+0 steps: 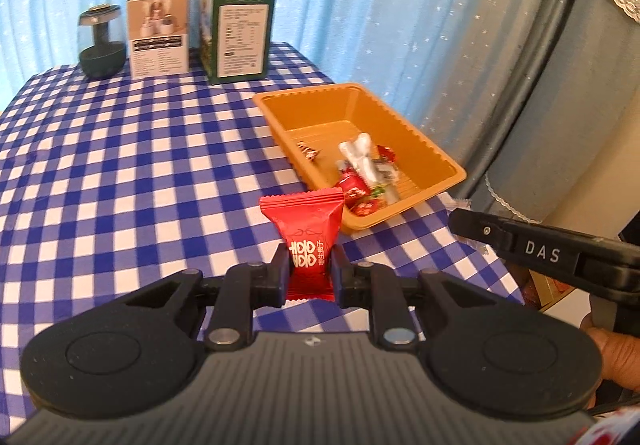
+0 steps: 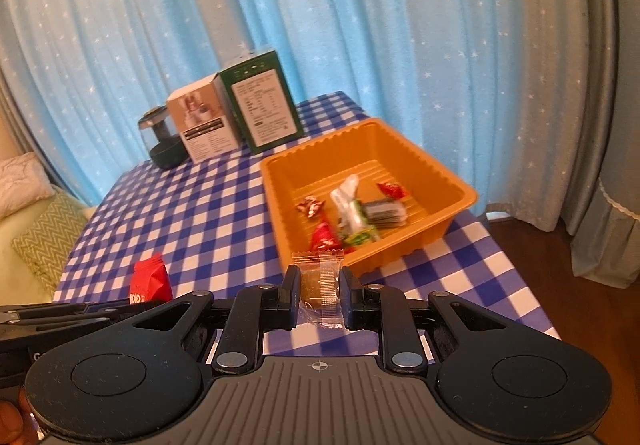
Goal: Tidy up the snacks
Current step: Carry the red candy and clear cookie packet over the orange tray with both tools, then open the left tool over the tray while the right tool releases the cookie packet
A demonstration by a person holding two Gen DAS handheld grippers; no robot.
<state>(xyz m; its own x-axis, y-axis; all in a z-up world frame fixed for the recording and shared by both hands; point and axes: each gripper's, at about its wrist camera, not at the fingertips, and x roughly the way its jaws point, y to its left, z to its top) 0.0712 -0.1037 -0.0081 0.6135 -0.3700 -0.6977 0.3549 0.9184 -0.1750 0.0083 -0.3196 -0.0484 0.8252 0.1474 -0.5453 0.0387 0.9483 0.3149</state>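
Orange plastic forms the tray (image 2: pixel 448 181), which serves as the collection point and as the landmark for every position below. It stands on the checked worktop (image 1: pixel 120 173), on the near side of the two cartons at the back edge.

Done so far, judged from the contents: several wrapped snacks (image 2: pixel 352 213) already lie loose on the tray floor, among them red twists, a white sachet and a green-and-dark packet. They are heaped toward the near half of the tray, unsorted.

In hand:
- Left tongs (image 1: pixel 310 265) are clamped on a red candy packet (image 1: pixel 306 233). The packet stands upright between the pads, short of the tray's near corner and outside its rim.
- Right tongs (image 2: pixel 320 293) are clamped on a clear-wrapped brown snack (image 2: pixel 318 281), held just in front of the tray's near wall, also outside it.

Remaining: both carried items have yet to cross the rim and be let go inside the tray. No other loose snack shows on the cloth around the tray in either view, so these two appear to be the last, though the worktop area nearest the person is hidden by the tools.

Beyond the tray, a white carton (image 1: pixel 160 33), a green carton (image 1: pixel 236 33) and a dark lamp-like object (image 1: pixel 100 45) stand untouched.
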